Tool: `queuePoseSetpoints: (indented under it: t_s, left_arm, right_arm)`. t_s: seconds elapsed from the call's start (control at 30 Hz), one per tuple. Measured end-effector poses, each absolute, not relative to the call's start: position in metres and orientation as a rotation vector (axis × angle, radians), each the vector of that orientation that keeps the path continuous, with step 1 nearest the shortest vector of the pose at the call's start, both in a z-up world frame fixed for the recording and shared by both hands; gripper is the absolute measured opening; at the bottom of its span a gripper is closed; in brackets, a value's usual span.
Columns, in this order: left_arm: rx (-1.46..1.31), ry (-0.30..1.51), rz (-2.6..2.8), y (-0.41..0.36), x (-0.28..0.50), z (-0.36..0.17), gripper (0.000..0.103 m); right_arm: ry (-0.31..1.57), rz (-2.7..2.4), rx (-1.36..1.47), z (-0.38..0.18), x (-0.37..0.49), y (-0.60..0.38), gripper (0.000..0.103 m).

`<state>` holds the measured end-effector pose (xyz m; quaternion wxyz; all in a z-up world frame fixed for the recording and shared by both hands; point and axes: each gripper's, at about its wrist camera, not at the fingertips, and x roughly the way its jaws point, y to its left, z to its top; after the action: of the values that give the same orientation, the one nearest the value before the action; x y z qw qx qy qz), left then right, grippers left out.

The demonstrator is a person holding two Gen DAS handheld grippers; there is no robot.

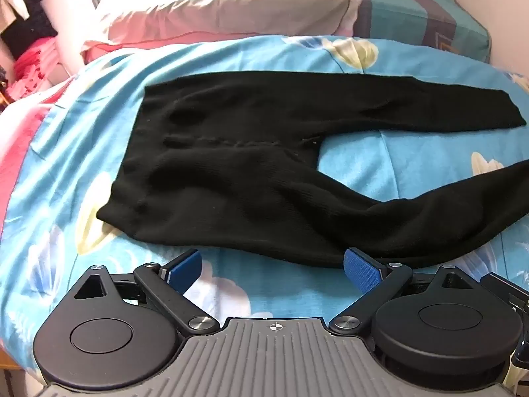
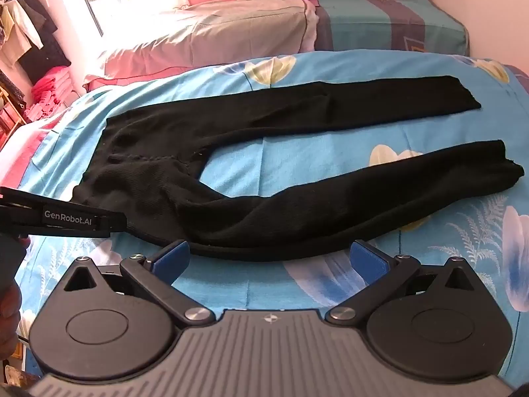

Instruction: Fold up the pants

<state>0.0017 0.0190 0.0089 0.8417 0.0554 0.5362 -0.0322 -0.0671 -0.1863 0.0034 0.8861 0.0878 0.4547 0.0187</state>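
Black knit pants (image 1: 251, 152) lie flat on a blue flowered bed cover (image 1: 396, 152), waistband to the left, the two legs spread apart to the right. My left gripper (image 1: 274, 269) is open and empty, just short of the near leg's edge below the hip. In the right wrist view the pants (image 2: 297, 205) show full length, both cuffs at the right. My right gripper (image 2: 274, 259) is open and empty at the near leg's lower edge. The left gripper's body (image 2: 66, 220) enters from the left over the waistband corner.
A pink and beige pillow (image 1: 231, 6) and a folded blue-grey quilt (image 1: 423, 16) lie at the far side of the bed. Red and pink folded clothes (image 2: 49, 89) are stacked at the left. The bed cover (image 2: 297, 152) drops off at the left.
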Motion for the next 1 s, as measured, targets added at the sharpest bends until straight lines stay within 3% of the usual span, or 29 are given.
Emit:
queuePoseSetpoints:
  t_s: [1.0]
  left_arm:
    - [0.128,1.114,-0.083,0.021,-0.009,0.014,0.103]
  right_arm:
    - [0.927,0.056,0.242,0.004,-0.074,-0.19,0.103]
